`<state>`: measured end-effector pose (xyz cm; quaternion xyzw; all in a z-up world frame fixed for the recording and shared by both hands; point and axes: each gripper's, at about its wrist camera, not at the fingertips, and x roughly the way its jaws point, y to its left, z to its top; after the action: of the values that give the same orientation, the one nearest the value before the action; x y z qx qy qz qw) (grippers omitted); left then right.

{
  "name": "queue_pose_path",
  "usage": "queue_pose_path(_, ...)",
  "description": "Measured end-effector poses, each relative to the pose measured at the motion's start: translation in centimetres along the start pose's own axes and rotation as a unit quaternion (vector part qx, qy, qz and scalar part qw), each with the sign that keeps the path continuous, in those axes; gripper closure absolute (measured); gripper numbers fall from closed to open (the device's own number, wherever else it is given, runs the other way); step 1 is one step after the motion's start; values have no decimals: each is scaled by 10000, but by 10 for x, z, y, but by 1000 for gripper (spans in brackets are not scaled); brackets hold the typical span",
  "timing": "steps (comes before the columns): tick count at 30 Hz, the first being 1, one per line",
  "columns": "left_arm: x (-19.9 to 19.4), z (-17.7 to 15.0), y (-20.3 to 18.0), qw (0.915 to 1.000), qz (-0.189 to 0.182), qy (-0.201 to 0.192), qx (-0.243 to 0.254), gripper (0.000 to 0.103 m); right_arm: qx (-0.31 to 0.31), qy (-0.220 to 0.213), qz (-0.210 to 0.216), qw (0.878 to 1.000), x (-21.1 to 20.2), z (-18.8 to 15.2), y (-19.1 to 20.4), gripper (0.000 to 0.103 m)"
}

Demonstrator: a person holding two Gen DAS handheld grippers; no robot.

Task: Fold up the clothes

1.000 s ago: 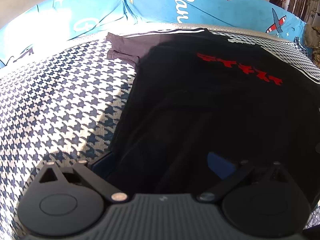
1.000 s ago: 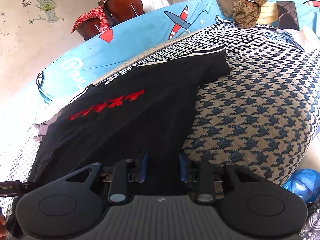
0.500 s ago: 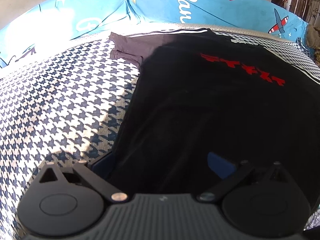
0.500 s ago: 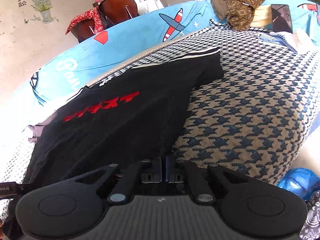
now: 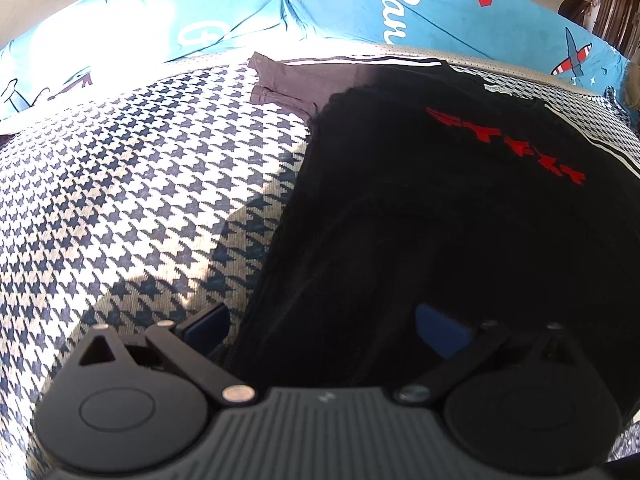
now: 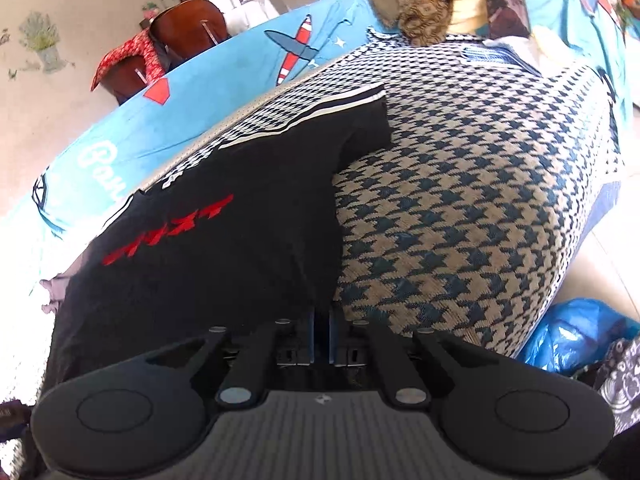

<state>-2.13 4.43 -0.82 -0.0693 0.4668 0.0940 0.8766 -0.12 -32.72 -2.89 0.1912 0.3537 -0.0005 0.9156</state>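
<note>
Right gripper clamped on the black T-shirt hem; left gripper spread wide astride it — only the right view shows the blue bag.

Bright daylight with hard shadows across the houndstooth cover; the black shirt loses detail in darkness; strong fisheye curving at edges; blown-out glare far left.
</note>
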Motion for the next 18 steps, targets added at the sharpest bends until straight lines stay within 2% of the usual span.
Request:
queue_pose_path(4, -1, -6, 0, 10000, 16, 27, 9, 0, -25, 26, 50, 10000, -7, -4, -1, 89)
queue_pose_path(7, -3, -10, 1, 10000, 24, 24, 12, 0, 55, 102, 254, 9996, -14, -8, -4, 85)
queue_pose_path(9, -4, -12, 2, 10000, 14, 21, -2, 0, 46, 146, 349, 9993, -19, -11, -7, 76)
queue_pose_path(18, -11, -20, 5, 10000, -17, -37, -46, 0, -18, 488, 568, 9972, -29, -27, -18, 60)
